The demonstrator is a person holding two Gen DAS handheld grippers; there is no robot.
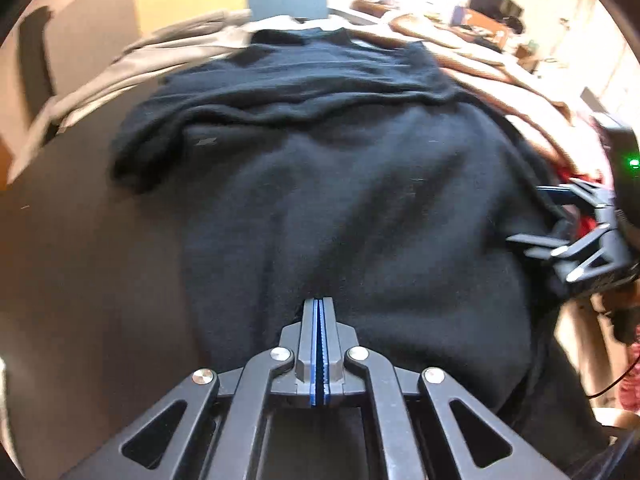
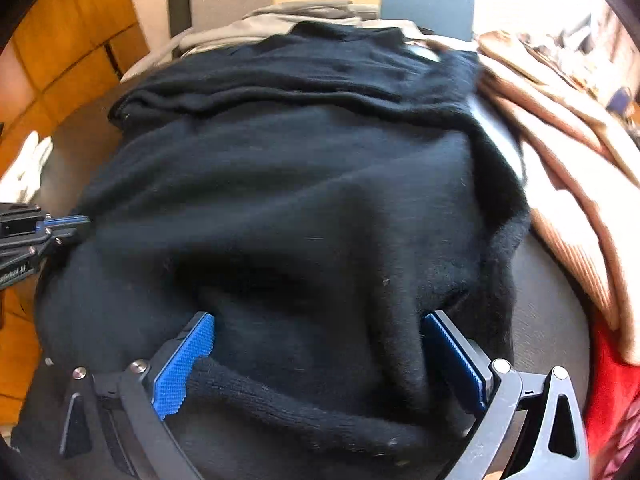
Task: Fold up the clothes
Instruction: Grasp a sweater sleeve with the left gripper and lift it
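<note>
Bright sunlit room, cluttered and blurred at the back, and in front a dark brown table point(image 1: 80, 280) carrying a heap of laundry. Spread across the middle of it is the black sweater point(image 1: 352, 208), knit, its far part doubled over into a thick fold toward the table's far edge, its near part hanging over the near edge. Along the far edge lies a grey garment point(image 1: 132, 68); on the right side a tan striped garment point(image 2: 568, 184) is bunched against the sweater, with something red point(image 2: 612, 392) beside it at the near right corner. The left gripper point(image 1: 319, 308) sits at the sweater's near hem, its blue-padded jaws pressed tight together; whether cloth is caught between them I cannot tell. The right gripper point(image 2: 320, 344) is spread wide, blue pads point(image 2: 184, 360) well apart, straddling a raised ridge of black knit with a ribbed cuff lying just under it, and nothing is pinched.
</note>
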